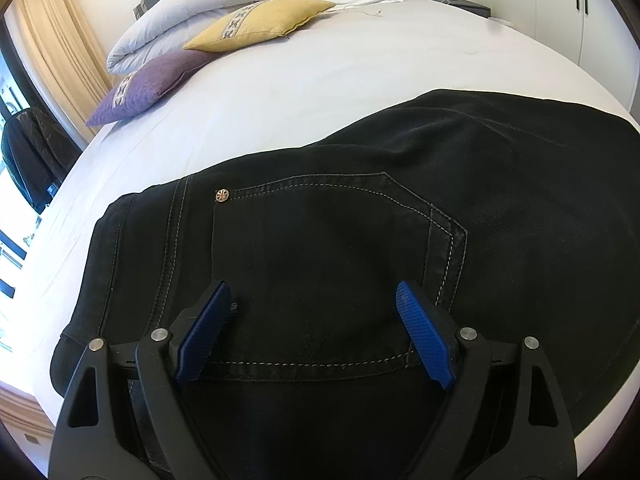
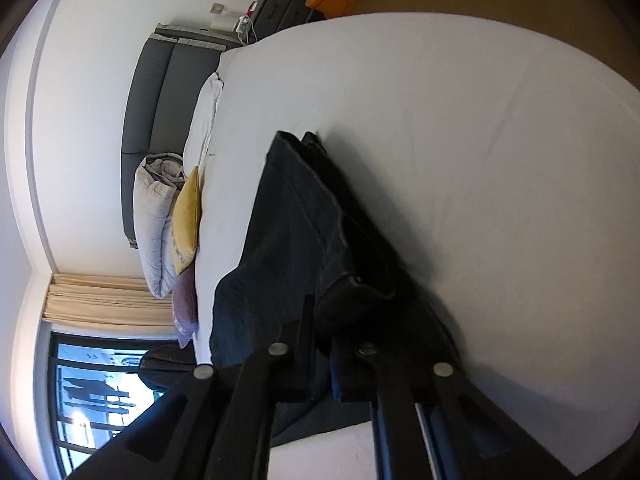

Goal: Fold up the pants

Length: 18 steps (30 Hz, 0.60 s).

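While the black pants (image 1: 360, 220) lay spread on the white bed (image 1: 300, 92), lots of bare sheet stayed free beyond their far edge, up to the yellow cushion (image 1: 260, 24) and purple cushion (image 1: 144, 88). The cloth was thick and dark, with pale stitching round a back pocket. My left gripper (image 1: 314, 332) pointed down over that pocket, blue pads wide apart. My right gripper (image 2: 324, 344), rolled sideways, was clamped on a fold of the pants.
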{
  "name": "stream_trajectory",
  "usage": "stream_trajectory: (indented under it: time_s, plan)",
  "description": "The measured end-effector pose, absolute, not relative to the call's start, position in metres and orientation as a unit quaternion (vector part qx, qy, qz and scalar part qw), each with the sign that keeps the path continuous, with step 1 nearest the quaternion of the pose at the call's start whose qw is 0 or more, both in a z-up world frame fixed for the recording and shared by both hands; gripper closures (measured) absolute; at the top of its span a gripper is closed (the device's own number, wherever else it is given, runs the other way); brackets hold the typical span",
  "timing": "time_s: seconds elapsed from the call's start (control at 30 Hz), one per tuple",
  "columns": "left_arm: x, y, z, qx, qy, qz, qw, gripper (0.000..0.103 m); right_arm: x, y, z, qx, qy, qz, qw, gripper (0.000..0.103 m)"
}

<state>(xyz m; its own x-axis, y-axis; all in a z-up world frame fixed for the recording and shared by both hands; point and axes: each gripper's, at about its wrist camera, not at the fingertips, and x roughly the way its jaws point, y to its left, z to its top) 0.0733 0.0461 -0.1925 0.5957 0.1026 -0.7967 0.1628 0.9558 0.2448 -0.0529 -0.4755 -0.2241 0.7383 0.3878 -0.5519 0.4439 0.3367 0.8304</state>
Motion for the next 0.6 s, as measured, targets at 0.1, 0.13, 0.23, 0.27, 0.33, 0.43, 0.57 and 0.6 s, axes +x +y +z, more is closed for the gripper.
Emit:
stream_trajectory:
  time_s: [0.1, 0.13, 0.23, 0.27, 0.33, 0.43, 0.57, 0.6]
  plan:
    - [0.072, 0.046, -0.193, 0.143, 0.450, -0.019, 0.881, 0.018, -0.049, -0.470, -0.202, 0.529, 0.356, -0.017, 0.770, 0.099]
    - [0.072, 0.047, -0.193, 0.142, 0.450, -0.020, 0.881, 0.018, -0.053, -0.467, -0.189, 0.508, 0.350, -0.014, 0.787, 0.099]
    - [0.074, 0.047, -0.194, 0.141, 0.450, -0.020, 0.882, 0.018, -0.056, -0.464, -0.160, 0.476, 0.320, 0.003, 0.819, 0.099]
    - [0.074, 0.047, -0.194, 0.141, 0.450, -0.020, 0.882, 0.018, -0.056, -0.469, -0.161, 0.491, 0.317, 0.006, 0.812, 0.099]
    - [0.076, 0.048, -0.195, 0.140, 0.451, -0.020, 0.881, 0.018, -0.046, -0.479, -0.169, 0.518, 0.321, 0.002, 0.793, 0.099]
    - [0.076, 0.050, -0.195, 0.137, 0.452, -0.021, 0.881, 0.018, -0.025, -0.482, -0.154, 0.497, 0.321, 0.008, 0.806, 0.099]
    - [0.078, 0.051, -0.195, 0.132, 0.455, -0.024, 0.880, 0.018, 0.006, -0.482, -0.126, 0.472, 0.310, 0.022, 0.825, 0.099]
    - [0.078, 0.052, -0.194, 0.132, 0.455, -0.024, 0.880, 0.018, 0.010, -0.480, -0.120, 0.466, 0.307, 0.025, 0.829, 0.099]
